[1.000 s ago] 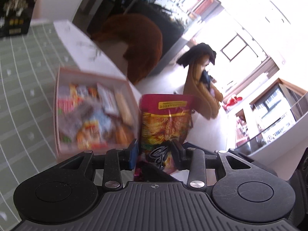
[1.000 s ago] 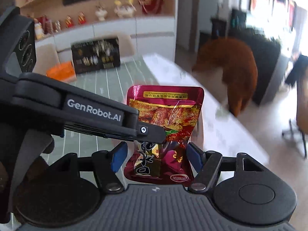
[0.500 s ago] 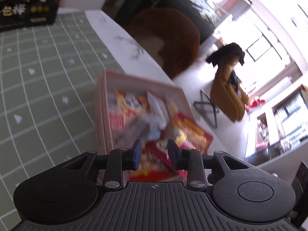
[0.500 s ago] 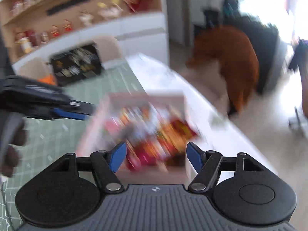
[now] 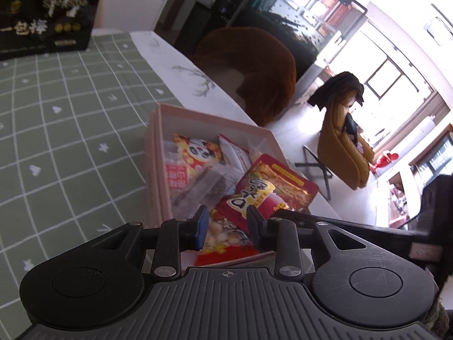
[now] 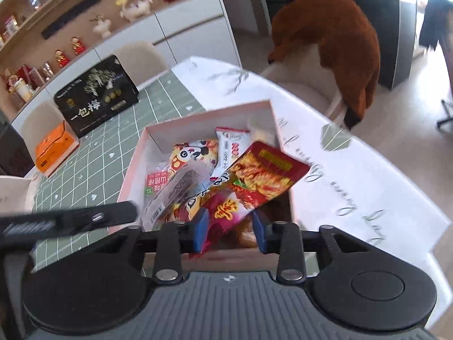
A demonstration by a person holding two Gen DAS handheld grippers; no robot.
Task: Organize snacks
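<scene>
The red pouch point(image 6: 262, 180) is seen lying on top of the other snacks in the pink box point(image 6: 203, 116), its upper corner tipped over the box's right wall; this is judged a loose drop-in, not a tidy fit, since the box is already heaped. Neither gripper is closed on anything: the left gripper point(image 5: 227, 223) and the right gripper point(image 6: 230, 228) are both held with jaws parted and empty, just above the near end of the box. A panda packet point(image 6: 195, 153) and a clear grey packet point(image 6: 181, 184) are seen under the pouch.

An orange box point(image 6: 55, 148) and a shelf of figurines point(image 6: 85, 28) beyond the box are shown only by the right view. A draped chair point(image 5: 344, 138) by the window is shown only by the left view. The black carton point(image 5: 48, 14) behind the box is shown by both.
</scene>
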